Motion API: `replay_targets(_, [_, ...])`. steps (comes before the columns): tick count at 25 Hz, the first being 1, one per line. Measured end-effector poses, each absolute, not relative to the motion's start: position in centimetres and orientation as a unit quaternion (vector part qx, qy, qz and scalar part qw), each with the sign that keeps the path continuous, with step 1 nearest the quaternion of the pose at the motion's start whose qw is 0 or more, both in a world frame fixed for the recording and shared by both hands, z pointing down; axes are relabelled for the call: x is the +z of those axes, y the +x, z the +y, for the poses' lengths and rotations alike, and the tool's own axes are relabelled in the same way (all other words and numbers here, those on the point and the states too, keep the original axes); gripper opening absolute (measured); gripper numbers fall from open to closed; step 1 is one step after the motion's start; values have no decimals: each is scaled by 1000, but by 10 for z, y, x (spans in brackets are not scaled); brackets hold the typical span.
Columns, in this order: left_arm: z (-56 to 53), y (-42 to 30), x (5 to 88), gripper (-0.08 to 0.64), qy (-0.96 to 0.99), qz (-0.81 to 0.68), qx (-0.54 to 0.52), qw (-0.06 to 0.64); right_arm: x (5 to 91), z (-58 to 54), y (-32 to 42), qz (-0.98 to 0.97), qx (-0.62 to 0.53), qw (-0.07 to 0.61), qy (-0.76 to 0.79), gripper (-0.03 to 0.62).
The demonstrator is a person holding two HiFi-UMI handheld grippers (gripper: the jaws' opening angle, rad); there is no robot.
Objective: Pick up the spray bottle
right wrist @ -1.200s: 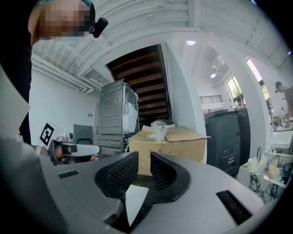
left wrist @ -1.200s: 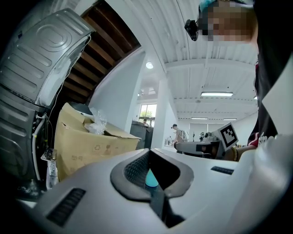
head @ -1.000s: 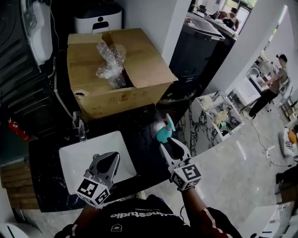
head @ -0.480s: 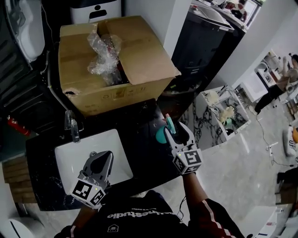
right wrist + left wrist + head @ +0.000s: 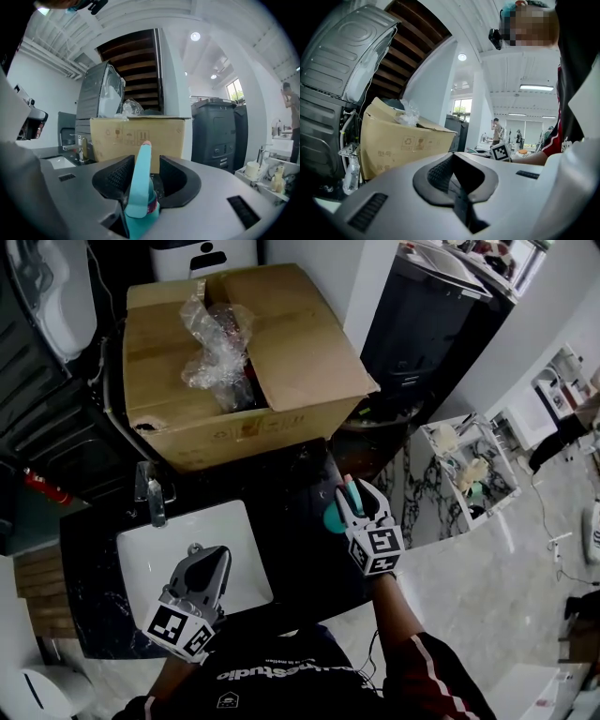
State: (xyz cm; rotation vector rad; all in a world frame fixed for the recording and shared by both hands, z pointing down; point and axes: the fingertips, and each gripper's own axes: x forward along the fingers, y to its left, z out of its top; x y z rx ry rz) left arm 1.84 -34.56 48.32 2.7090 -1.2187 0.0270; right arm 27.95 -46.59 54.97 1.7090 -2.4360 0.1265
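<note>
**Right jaws bracket the spray bottle, no grip yet**

My right gripper (image 5: 146,161) has just been closing its jaws. They are not yet gripping, and the teal spray bottle (image 5: 139,197) has its trigger head between them. The bottle stands on the black tabletop (image 5: 291,512), near its edge. The left gripper (image 5: 457,176) is clenched and empty.

Risk: an off-centre pinch on that narrow head could tip the bottle off the edge.

The cardboard box (image 5: 281,362) shows handling pictograms; its lettering is unreadable.

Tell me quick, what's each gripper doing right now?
Left gripper: closed, holding nothing.
Right gripper: open; its fingers have just been closing around the head of the teal spray bottle and are not yet pressing on it.
</note>
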Motion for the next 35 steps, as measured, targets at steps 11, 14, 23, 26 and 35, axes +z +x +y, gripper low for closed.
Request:
replay_targets(11, [-334,0,469,15,904,-421,-7,74,548,-461,278,-806,52,78,585,98])
replay_targets(14, [-329,-7,462,15,903,-424,-16,67,531,-453,269,-808,42,70,583,98])
replay_targets(23, [-305,-37,441,15,898,-437,-33,44,469,-403,191,-843,15,50,536,97])
replay_targets(26, [-297,-50,436,15,895,-443,-38,39,451,-382,153,-859,8,47,510,97])
replay_targets(35, [-278,-81,432,15,888,-456,-42,28,429,-315,48,-901,1,41,431,97])
